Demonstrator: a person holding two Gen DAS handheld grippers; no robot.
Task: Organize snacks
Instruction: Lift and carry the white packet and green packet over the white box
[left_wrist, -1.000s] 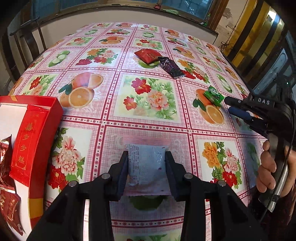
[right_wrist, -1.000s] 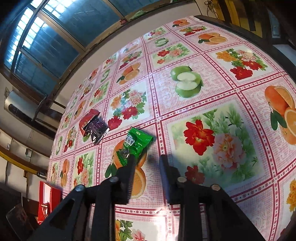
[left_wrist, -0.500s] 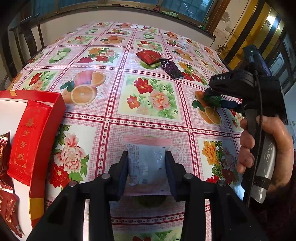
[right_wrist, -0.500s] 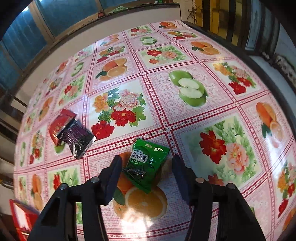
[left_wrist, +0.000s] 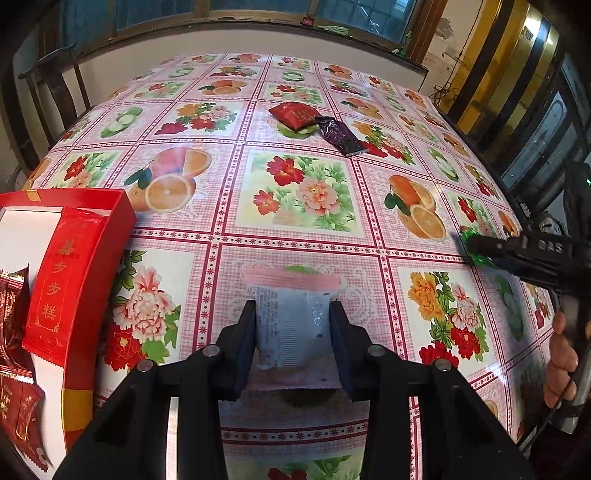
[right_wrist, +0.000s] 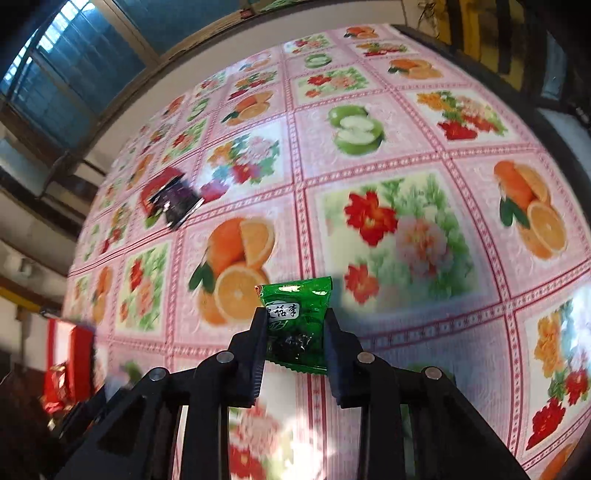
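table (left_wrist: 303, 229): covered by a pink oilcloth with squares of fruit and flowers; both views show it, the right wrist view blurred by motion.
red box (left_wrist: 92, 258): open, at the left edge of the table; the left wrist view shows its inside clearly, with a long red packet (left_wrist: 61, 280) leaning on its wall and dark red sachets (left_wrist: 13, 314) beside it; the right wrist view gives only a red smear low on the left.
right gripper (right_wrist: 293, 332): seen from its own camera with both fingers pinching a green candy packet (right_wrist: 295, 321), lifted clear of the cloth; its jaws have just been closing, with the packet between them. the left wrist view shows it side-on at the right edge, with the person's hand (left_wrist: 563, 365) on the handle.
left gripper (left_wrist: 293, 343): fingers partly spread and pressing the sides of a pale blue-grey packet (left_wrist: 291, 328) with pink ends, near the table's front edge.
far snacks: a red packet (left_wrist: 294, 114) and a dark purple packet (left_wrist: 341, 136) touching, well apart from both grippers.
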